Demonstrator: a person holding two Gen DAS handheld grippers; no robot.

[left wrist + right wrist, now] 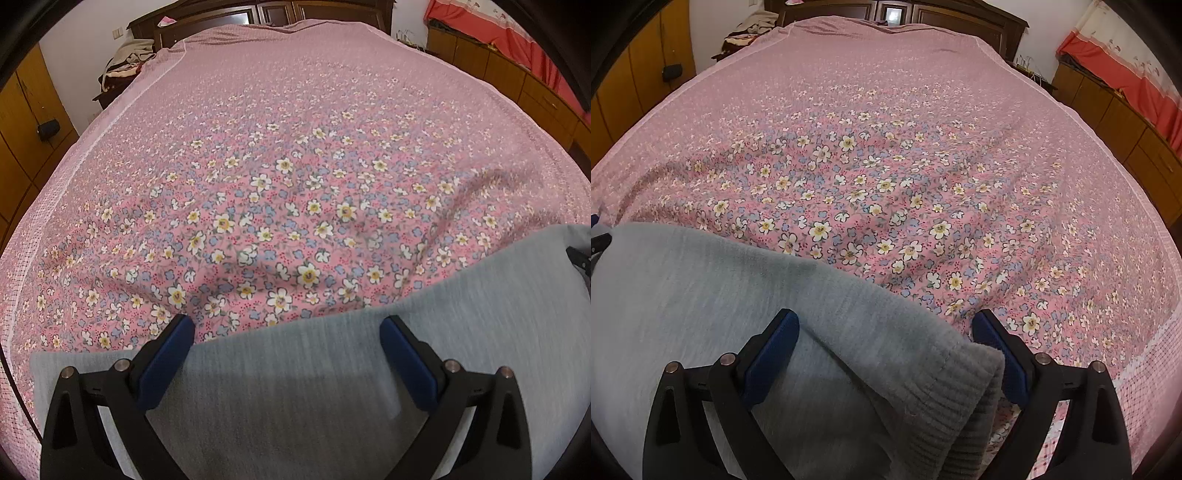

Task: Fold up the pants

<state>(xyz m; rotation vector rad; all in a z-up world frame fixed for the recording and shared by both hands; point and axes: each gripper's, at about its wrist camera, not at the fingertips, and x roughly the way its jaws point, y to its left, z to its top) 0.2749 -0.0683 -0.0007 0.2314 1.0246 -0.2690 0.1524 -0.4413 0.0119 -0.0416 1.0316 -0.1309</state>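
While both grippers hung low over the near edge of the bed (295,110), the grey pants (295,398) lay spread flat on the floral bedspread (923,184), directly beneath the two sets of fingers. The left gripper (287,354) stood released, jaws wide apart and straddling plain grey cloth, nothing pinched between them. The right gripper (886,350) was likewise spread open — its jaws bracketed the ribbed band (945,398) at the right-hand end of the garment, where the fabric bunched into a thick roll.

By my reading, the pants ran crosswise to both grippers, their long axis left to right along the bed's near edge, with the far edge of the cloth slanting away ahead of the fingers. So the right gripper sat nearest the ribbed end and the left over the garment's other stretch — each would likely need to close on the cloth directly under it before any fold could carry one end across toward the other.
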